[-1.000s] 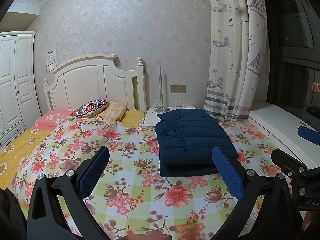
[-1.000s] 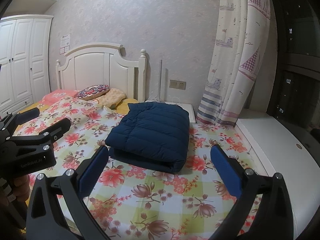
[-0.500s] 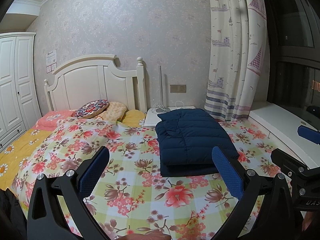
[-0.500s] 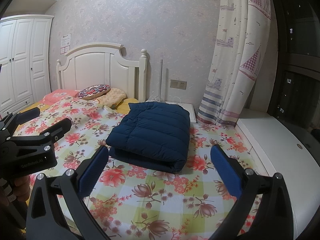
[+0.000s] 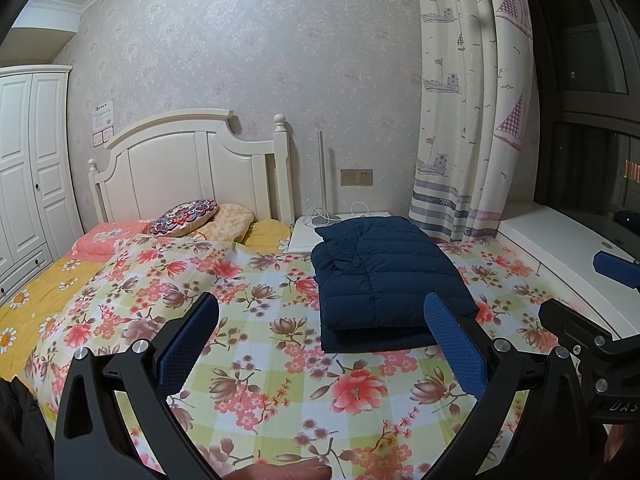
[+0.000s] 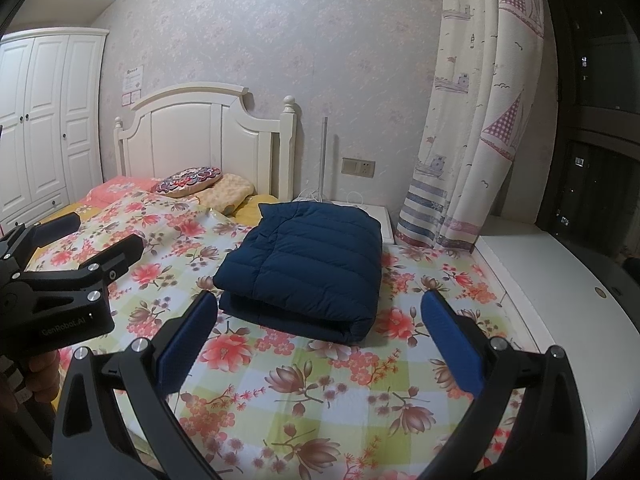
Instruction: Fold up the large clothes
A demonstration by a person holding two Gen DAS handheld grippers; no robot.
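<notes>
Navy puffer jacket [image 6: 304, 268] sits folded on the bed; looks light, squishy, slippery, so I'd pinch its thick folded edge. Left gripper [image 5: 320, 344] and right gripper [image 6: 320, 340] both gape, holding nothing.

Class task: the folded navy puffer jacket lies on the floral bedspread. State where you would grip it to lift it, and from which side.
Grip the navy puffer jacket at its near folded edge, coming from the foot of the bed. There the stacked layers form one thick rounded roll facing both open grippers, so the fingers could probably pinch every layer together.
</notes>
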